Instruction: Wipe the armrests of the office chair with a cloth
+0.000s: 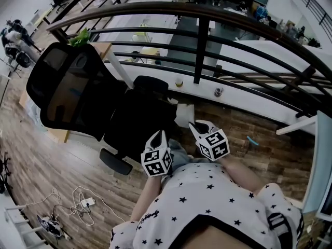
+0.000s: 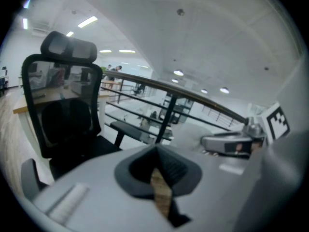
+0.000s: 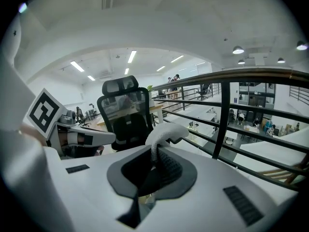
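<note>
Cloth (image 3: 166, 131), white and bunched, is pinched between the closed jaws of the right gripper (image 3: 155, 152); a fold of it stands up above the fingertips. In the head view this cloth (image 1: 184, 114) shows just beyond the right gripper's tip, close to the right edge of the chair's seat and apart from both armrests.

The left gripper (image 2: 157, 151) has its jaws brought together with only a thin slit between them, through which the wooden floor (image 1: 31, 160) shows. Nothing is held there. Both grippers are side by side in front of the person, the left one a little nearer to the body, and both point toward the chair.

The black chair (image 1: 72, 87) stands to the left, its mesh back turned to the left and its seat toward the grippers. One armrest (image 1: 150, 82) is on the far side by the railing (image 1: 202, 40), and the other armrest (image 1: 116, 161) is on the near side, just left of the left gripper. White cables (image 1: 78, 201) lie on the floor at near left.
</note>
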The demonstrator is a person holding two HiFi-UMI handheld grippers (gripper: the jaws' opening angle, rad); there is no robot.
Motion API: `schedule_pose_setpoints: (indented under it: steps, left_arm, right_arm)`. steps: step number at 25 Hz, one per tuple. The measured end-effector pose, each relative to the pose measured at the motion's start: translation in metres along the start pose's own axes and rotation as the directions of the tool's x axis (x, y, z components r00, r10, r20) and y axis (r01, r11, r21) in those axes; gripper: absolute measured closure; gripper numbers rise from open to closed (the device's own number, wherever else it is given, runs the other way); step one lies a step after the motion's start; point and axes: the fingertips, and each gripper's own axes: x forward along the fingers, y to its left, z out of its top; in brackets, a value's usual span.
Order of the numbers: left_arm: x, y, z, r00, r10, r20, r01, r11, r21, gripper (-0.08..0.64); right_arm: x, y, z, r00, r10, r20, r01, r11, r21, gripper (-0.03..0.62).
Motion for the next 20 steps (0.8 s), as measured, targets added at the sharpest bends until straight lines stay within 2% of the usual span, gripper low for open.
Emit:
schedule_pose_setpoints:
  steps: [20]
  left_arm:
    - [0.0045,0.0061,0.0010,1.000,0.013,-0.014,-0.014,1.000,-0.023,0.555]
  right_arm:
    - [0.0061,-0.0034,0.0054,1.000,0.010,0.009,-0.011,1.000,0.024,0.566]
